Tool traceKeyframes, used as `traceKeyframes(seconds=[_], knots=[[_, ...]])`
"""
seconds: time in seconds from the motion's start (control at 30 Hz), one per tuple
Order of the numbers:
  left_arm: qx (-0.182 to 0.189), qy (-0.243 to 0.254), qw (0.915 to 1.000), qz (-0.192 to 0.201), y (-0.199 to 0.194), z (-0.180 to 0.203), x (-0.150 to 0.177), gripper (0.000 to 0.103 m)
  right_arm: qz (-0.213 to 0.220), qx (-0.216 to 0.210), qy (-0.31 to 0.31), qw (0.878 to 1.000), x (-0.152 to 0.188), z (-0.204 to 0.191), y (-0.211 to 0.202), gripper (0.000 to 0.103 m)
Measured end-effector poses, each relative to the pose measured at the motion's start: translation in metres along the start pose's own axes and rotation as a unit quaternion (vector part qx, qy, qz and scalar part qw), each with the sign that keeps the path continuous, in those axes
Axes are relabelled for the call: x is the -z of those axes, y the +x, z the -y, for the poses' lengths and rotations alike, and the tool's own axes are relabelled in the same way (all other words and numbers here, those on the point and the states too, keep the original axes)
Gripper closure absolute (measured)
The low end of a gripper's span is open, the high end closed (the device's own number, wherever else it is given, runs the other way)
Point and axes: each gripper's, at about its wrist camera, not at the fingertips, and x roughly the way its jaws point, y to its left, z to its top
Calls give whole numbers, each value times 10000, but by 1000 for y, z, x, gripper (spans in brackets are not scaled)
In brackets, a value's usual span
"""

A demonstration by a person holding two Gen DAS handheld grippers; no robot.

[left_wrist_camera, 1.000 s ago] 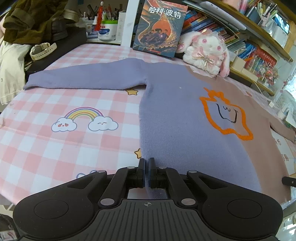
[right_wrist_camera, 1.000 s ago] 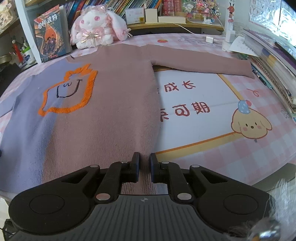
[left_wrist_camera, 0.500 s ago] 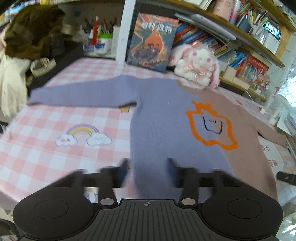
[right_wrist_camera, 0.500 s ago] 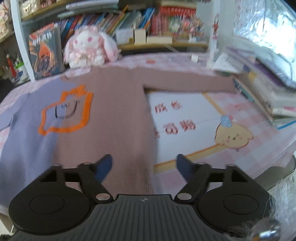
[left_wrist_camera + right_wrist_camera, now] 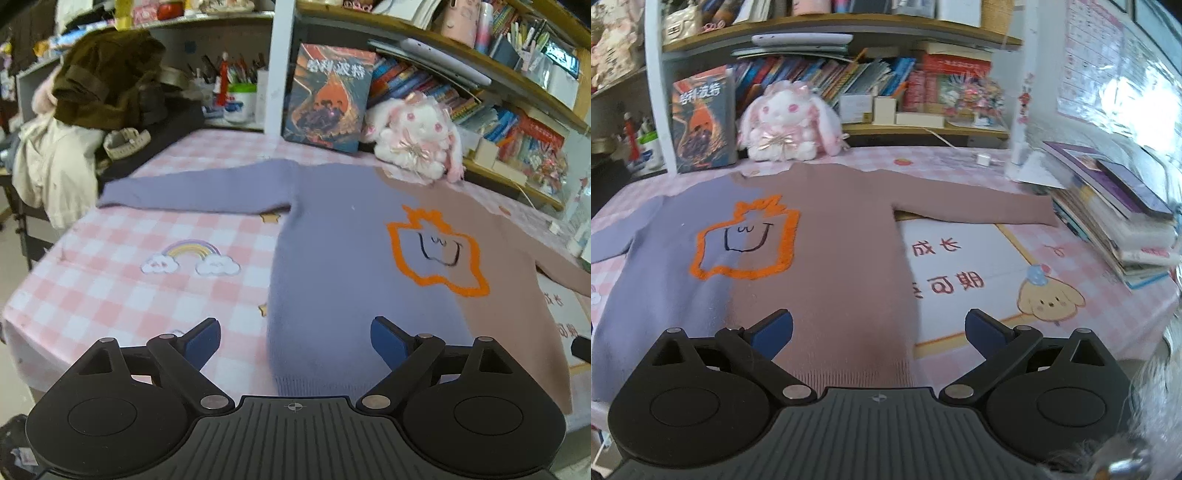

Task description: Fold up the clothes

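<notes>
The sweater is lying flat on the bench, collar far, hem nearest both tongs. The left tongs and right tongs have just been opening, gaping empty above the hem.

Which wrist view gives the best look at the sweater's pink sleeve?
The right wrist view: the pink sleeve lies flat and fully visible from shoulder to cuff, reaching toward the stacked books. The left wrist view shows only a strip of it before the frame edge cuts it off.
</notes>
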Motion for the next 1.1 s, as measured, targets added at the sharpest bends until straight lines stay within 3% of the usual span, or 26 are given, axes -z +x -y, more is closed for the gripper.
traceKeyframes(seconds=[0.13,0.57,0.87,1.1], knots=[[-171,87,9997,170,-11,14,1,9,-50,-172,-18,9998,-7,7,6,1],[-233,424,9988,-46,-10,47,11,8,-227,-280,22,9993,-3,36,21,0],[161,700,9974,-65,5,46,4,8,-115,-28,172,9998,-6,34,18,0],[595,1009,9931,-103,31,9,-17,8,-202,444,469,9977,-3,2,18,0]])
